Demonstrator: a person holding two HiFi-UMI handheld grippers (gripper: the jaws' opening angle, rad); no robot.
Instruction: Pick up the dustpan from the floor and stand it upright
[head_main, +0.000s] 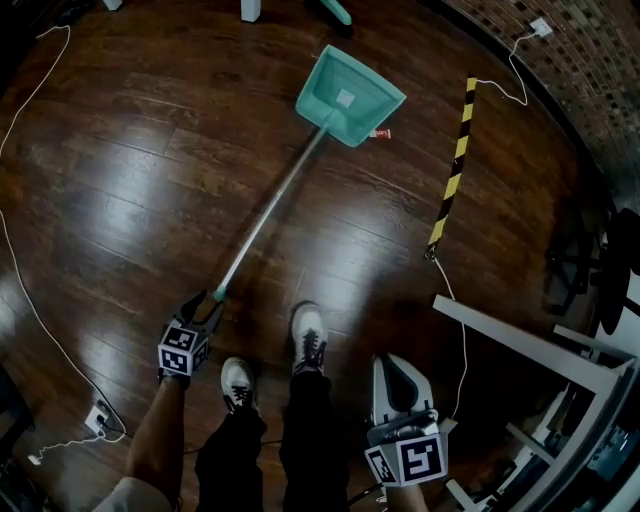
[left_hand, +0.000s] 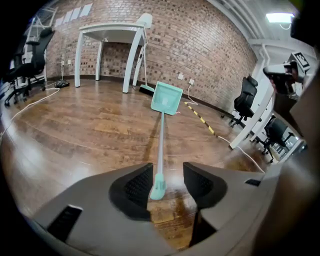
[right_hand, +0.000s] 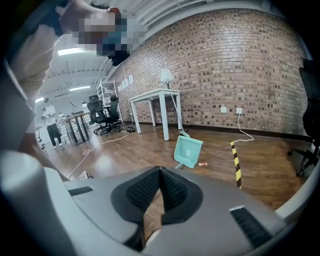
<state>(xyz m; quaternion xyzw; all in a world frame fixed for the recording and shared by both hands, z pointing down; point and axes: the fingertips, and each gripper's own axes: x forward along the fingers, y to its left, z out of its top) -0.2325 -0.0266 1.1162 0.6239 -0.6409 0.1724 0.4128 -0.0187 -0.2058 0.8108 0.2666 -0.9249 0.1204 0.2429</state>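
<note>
A teal dustpan (head_main: 348, 96) lies flat on the dark wood floor, its long pale handle (head_main: 270, 210) running toward my feet. My left gripper (head_main: 204, 307) is low over the floor with its jaws open on either side of the handle's teal end cap (left_hand: 158, 187); the pads do not press on it. In the left gripper view the pan (left_hand: 166, 97) lies far along the handle. My right gripper (head_main: 397, 378) hangs beside my right leg with its jaws shut and nothing between them (right_hand: 159, 191). In its view the dustpan (right_hand: 188, 151) lies ahead on the floor.
A yellow-black striped bar (head_main: 452, 165) lies right of the pan, a small red-and-white scrap (head_main: 379, 132) beside it. White cables (head_main: 20, 270) trail along the left. A white table frame (head_main: 535, 350) stands at the right, office chairs (left_hand: 247, 100) beyond. My two shoes (head_main: 308, 335) are behind the handle end.
</note>
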